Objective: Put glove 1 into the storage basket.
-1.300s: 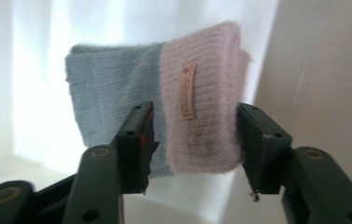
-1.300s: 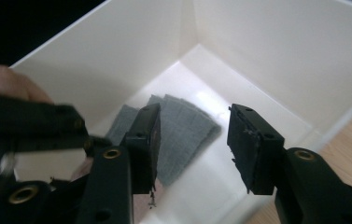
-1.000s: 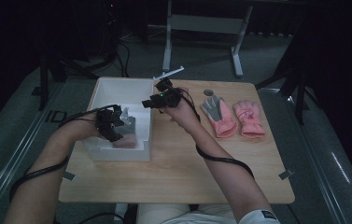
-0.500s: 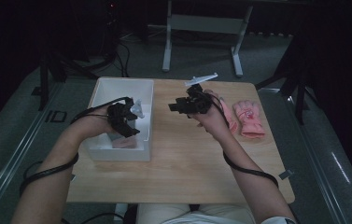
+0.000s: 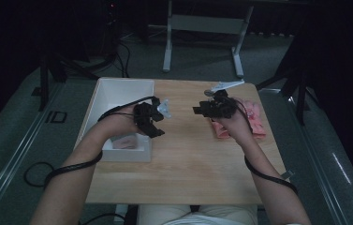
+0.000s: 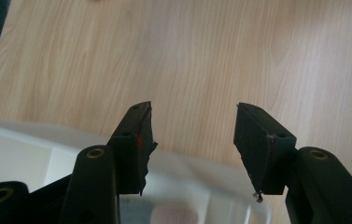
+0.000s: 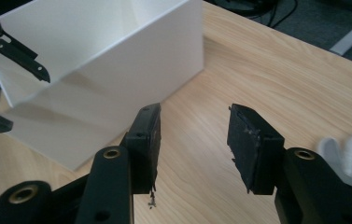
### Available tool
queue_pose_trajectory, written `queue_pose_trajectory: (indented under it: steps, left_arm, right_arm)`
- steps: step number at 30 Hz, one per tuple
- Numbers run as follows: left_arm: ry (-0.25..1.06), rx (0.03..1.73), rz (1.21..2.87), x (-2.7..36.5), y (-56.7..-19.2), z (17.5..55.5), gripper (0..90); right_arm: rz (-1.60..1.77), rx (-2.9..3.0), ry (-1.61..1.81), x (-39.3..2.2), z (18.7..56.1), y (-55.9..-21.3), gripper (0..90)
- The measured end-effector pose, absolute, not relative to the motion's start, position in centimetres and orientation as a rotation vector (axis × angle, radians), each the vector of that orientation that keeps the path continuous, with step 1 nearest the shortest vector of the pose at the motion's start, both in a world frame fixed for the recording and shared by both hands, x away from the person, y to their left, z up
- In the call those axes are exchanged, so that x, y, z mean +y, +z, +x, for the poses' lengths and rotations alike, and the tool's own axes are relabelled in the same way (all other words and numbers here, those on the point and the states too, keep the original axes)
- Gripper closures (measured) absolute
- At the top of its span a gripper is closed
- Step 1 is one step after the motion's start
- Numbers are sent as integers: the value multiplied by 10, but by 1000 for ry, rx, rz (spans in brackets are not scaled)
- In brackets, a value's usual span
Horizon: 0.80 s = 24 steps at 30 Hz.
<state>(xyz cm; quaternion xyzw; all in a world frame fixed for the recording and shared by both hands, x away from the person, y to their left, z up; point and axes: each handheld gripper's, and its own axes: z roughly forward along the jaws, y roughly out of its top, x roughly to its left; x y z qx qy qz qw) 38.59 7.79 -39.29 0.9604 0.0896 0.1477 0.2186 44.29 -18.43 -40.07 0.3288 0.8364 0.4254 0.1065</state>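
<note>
Table [image 5: 197, 159]: we see a light wooden top, bare across the middle and the near half.
Box [image 5: 118, 93]: a white open box sits on the left part of the table, its long side running away from us; in the right gripper view its tall white wall [image 7: 117, 60] stands to the left of the jaws.
Item in the box [image 5: 126, 140]: we make out something pinkish at the near end of the box, too dim to name.
Gloves [image 5: 253, 122]: a pink pair lies flat on the right part of the table, partly under our right hand; a pale fingertip edge shows in the right gripper view [image 7: 351, 154].
Left gripper [image 6: 192, 140]: we hold it over the near right edge of the box, jaws spread apart with nothing between them.
Right gripper [image 7: 193, 140]: we hold it above the bare wood between box and gloves, jaws spread and empty.
</note>
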Motion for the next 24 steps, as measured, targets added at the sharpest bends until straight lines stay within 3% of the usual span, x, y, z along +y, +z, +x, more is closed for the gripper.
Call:
queue_pose_trajectory:
  steps: [10, 24]
  left_arm:
    - [359, 444, 2546, 29, -414, 377, 466]
    - [383, 697, 2346, 18, -480, 343, 502]
  right_arm:
    - [1045, 2406, 1216, -234, 446, -411, 596]
    - [1054, 2350, 1108, -265, 461, -443, 642]
